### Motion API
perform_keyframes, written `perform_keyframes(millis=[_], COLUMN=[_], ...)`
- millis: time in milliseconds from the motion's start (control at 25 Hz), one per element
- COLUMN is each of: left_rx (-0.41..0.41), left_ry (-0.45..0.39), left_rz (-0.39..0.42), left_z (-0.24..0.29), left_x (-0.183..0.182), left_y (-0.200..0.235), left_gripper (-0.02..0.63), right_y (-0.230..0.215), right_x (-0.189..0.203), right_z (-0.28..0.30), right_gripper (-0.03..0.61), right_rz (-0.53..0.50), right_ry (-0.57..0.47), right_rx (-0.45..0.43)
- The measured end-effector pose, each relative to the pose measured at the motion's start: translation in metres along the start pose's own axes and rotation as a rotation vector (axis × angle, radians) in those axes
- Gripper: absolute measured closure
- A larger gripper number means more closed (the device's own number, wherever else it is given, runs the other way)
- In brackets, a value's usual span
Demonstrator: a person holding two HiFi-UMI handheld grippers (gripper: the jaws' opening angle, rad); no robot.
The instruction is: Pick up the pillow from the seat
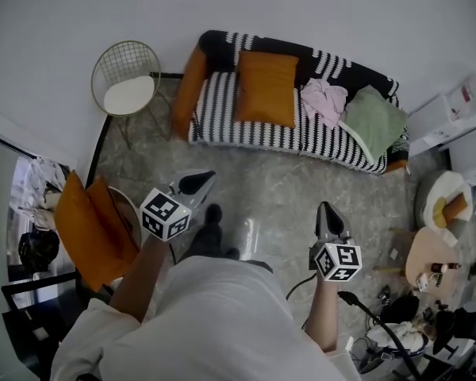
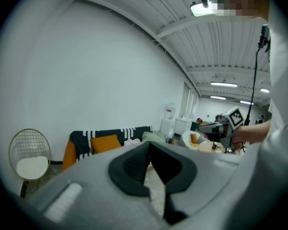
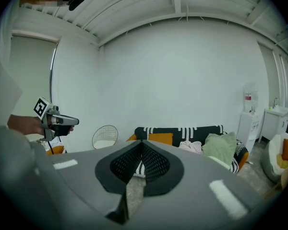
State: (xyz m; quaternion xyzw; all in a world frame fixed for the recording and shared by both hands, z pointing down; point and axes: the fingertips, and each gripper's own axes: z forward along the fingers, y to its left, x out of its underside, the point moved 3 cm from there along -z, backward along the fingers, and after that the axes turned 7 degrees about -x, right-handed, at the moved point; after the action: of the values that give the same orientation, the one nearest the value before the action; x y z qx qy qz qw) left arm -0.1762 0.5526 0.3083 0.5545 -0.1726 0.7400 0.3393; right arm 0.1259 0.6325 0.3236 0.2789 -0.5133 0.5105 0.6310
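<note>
Found the orange pillow [image 1: 266, 86] resting on the seat of the striped sofa [image 1: 222, 121], propped against its back, left of the middle. Noted a pink cloth [image 1: 324, 98] just beside its right edge and a green cushion [image 1: 374, 121] further right. Also noted a second orange pillow [image 1: 91, 228] on what looked like a chair at the person's left, near the left gripper [image 1: 198, 182].

Read both grippers as closed and empty: left jaws pressed together on nothing, right gripper [image 1: 327, 217] the same. Placed both well apart from the sofa, over the floor.

Judged the likeliest slip to be going for the wrong orange pillow, with two seats each bearing one. Judged closed jaws arriving at the fabric likely to shove the pillow flat rather than catch it. Feared a shallow pinch on the soft cover alone sliding off under the sagging weight, or a grab at the right edge dragging the pink cloth along.
</note>
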Motion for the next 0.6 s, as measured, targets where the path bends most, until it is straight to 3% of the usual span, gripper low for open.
perform_keyframes(millis=[600], left_rx=[0.069], left_ry=[0.008], left_rz=[-0.011], left_z=[0.069], left_x=[-0.030], left_y=[0.092], left_gripper=[0.614], right_y=[-0.005], right_x=[-0.030], right_z=[0.104], right_gripper=[0.574], right_rz=[0.022], right_ry=[0.031], right_rx=[0.033])
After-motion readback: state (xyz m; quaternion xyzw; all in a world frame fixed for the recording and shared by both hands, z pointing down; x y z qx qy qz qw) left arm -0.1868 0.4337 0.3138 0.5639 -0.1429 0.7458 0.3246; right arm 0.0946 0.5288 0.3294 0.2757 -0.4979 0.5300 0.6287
